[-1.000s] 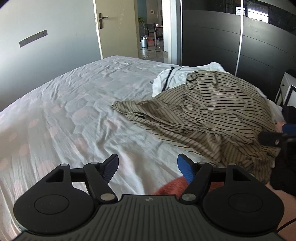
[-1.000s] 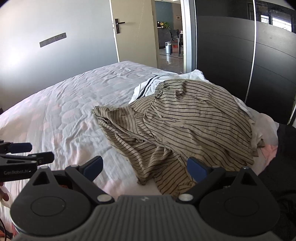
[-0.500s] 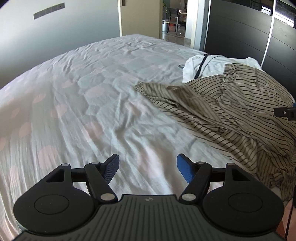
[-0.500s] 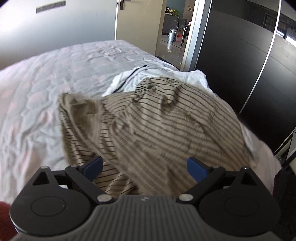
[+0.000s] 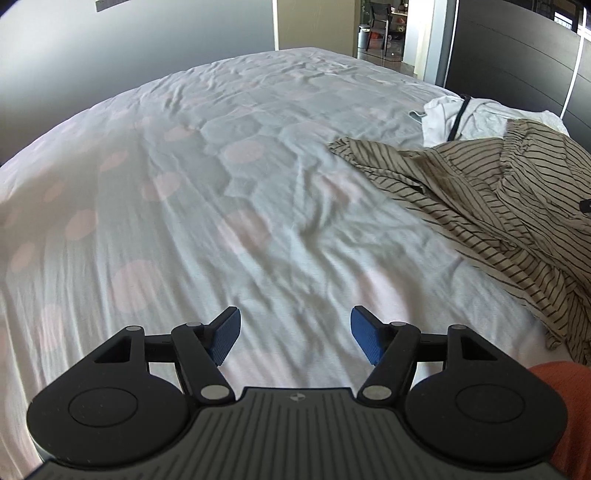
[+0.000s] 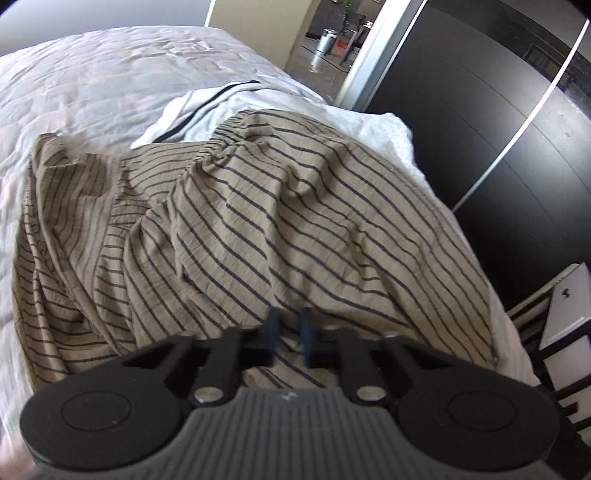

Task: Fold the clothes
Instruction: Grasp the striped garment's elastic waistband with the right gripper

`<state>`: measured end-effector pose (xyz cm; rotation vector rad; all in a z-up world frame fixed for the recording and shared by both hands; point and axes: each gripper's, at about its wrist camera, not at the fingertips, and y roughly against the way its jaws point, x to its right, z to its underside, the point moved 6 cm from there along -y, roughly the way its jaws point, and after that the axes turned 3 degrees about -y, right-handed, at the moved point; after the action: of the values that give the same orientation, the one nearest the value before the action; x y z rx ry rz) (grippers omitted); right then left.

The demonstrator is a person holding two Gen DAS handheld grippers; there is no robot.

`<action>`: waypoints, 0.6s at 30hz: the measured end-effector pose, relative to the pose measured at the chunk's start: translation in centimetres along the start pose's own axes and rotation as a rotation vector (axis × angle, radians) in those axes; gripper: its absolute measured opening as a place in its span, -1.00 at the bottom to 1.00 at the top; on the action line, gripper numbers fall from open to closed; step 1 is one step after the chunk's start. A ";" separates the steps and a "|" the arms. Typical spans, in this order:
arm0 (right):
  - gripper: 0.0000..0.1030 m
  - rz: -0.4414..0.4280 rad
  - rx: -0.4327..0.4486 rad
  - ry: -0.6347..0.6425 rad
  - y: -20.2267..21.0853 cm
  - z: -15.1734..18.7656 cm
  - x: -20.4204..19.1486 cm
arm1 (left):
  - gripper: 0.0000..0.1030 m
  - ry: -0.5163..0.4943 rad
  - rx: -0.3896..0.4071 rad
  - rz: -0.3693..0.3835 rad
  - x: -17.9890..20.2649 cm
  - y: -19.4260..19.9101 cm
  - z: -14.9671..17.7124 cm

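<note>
A beige garment with dark stripes (image 6: 258, 206) lies crumpled in a heap on the bed's right side; it also shows at the right of the left wrist view (image 5: 491, 192). A white garment with a black stripe (image 6: 218, 107) lies behind it, partly covered. My right gripper (image 6: 290, 332) has its blue pads nearly together at the striped garment's near edge, with a fold of cloth between them. My left gripper (image 5: 295, 338) is open and empty above bare bedsheet, left of the striped garment.
The bed (image 5: 184, 166) has a pale wrinkled sheet with faint pink spots. A dark wardrobe (image 6: 480, 110) stands close behind the clothes. A white and black object (image 6: 561, 317) stands at the bed's right. An open doorway (image 5: 384, 29) lies beyond the bed.
My right gripper moved forward onto the striped garment and closed from wide open to nearly shut on its edge. My left gripper moved forward over the sheet and stayed open.
</note>
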<state>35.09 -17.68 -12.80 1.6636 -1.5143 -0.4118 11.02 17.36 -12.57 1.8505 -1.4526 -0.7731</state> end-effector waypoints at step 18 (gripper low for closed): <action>-0.98 -0.287 0.302 0.183 16.6 -7.6 -16.5 | 0.52 0.065 0.077 -0.249 -13.7 6.3 2.9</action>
<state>25.95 1.56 -0.50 2.1063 -1.2511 -0.1787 2.20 29.23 -8.61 2.1225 -1.2415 -0.7753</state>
